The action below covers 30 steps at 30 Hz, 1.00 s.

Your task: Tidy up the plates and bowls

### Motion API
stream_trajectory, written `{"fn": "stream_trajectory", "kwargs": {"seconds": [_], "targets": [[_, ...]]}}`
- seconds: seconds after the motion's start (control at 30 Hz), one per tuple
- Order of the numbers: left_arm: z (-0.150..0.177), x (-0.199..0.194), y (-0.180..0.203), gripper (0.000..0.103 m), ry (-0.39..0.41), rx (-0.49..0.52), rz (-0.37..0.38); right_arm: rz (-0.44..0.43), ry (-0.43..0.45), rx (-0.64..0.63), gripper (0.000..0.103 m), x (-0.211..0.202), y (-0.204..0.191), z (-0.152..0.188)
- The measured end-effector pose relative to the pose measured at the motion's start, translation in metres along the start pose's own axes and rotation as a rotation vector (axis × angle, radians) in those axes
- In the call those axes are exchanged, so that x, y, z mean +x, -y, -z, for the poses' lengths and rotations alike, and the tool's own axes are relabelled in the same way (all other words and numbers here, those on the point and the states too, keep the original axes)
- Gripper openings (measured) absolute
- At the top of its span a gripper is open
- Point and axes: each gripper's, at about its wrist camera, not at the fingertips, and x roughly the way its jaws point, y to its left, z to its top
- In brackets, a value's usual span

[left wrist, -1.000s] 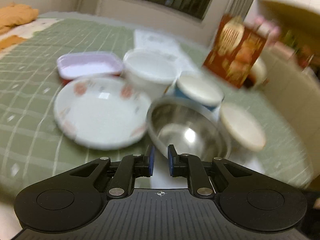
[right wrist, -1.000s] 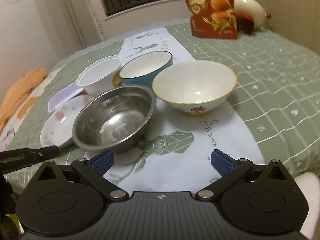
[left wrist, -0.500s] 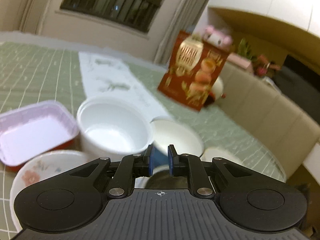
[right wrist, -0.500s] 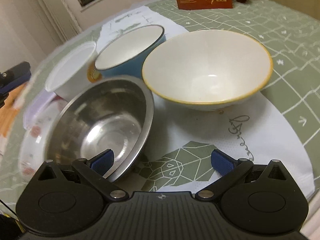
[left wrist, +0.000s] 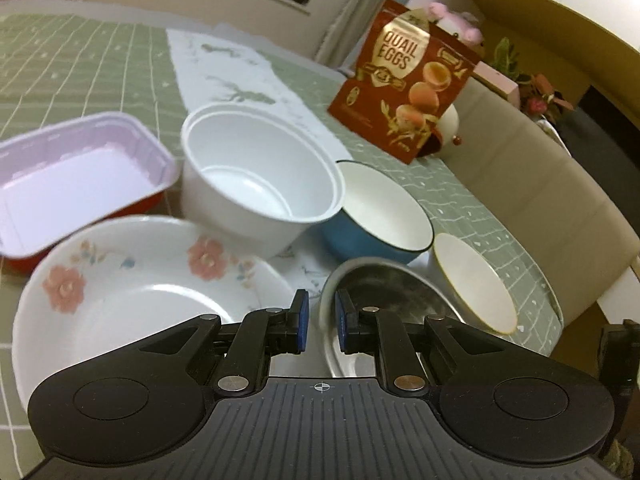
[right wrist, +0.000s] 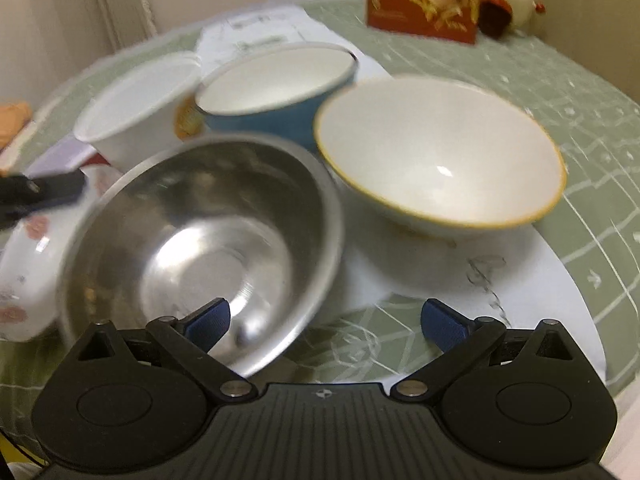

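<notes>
A steel bowl (right wrist: 208,232) stands at the front of a cluster of dishes and looks blurred. My right gripper (right wrist: 326,320) is open wide at its near rim, the left finger over the bowl's inside and the right finger outside. My left gripper (left wrist: 322,320) is shut and holds nothing. It hovers over the seam between a floral plate (left wrist: 132,300) and the steel bowl (left wrist: 392,292). Behind stand a white plastic bowl (left wrist: 256,184), a blue bowl (left wrist: 380,208) and a cream bowl with a yellow rim (right wrist: 436,152).
A pink tray (left wrist: 76,176) on a red one lies at the back left. A red quail-egg bag (left wrist: 408,84) stands further back on the green checked cloth (left wrist: 80,68). A beige padded bench (left wrist: 540,200) runs along the right side.
The left gripper's view tipped downward, bringing the floral plate and steel bowl back under its shut fingers. The right gripper closed in on the steel bowl, still open.
</notes>
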Motion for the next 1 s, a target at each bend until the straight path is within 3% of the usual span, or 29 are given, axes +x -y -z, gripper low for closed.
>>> {"fn": "stream_trajectory", "kwargs": {"seconds": [0.17,0.37,0.47,0.53,0.73,0.9,1.0], "targets": [[-0.001,0.007,-0.009,0.016,-0.034,-0.066,0.057,-0.011,0.013,0.008,0.090,0.002,-0.007,-0.015],[0.003,0.024,0.000,0.017,-0.072,-0.031,0.026,-0.023,-0.022,0.055,0.074,0.018,-0.005,-0.028],[0.005,0.026,0.005,0.017,-0.045,-0.024,-0.004,-0.015,-0.023,0.054,0.071,0.020,-0.008,-0.025],[0.005,0.025,0.007,0.021,-0.044,-0.030,-0.002,-0.024,-0.017,0.040,0.063,0.016,-0.011,-0.024],[0.003,0.016,0.007,0.021,-0.084,-0.076,-0.041,-0.031,0.038,0.029,0.062,-0.010,-0.022,-0.029],[-0.002,-0.013,0.002,0.021,-0.003,-0.090,-0.039,-0.026,0.123,-0.036,0.063,-0.033,-0.048,-0.038],[-0.006,-0.036,-0.006,0.021,0.061,-0.102,-0.068,-0.055,0.131,-0.061,0.063,-0.035,-0.066,-0.045]]}}
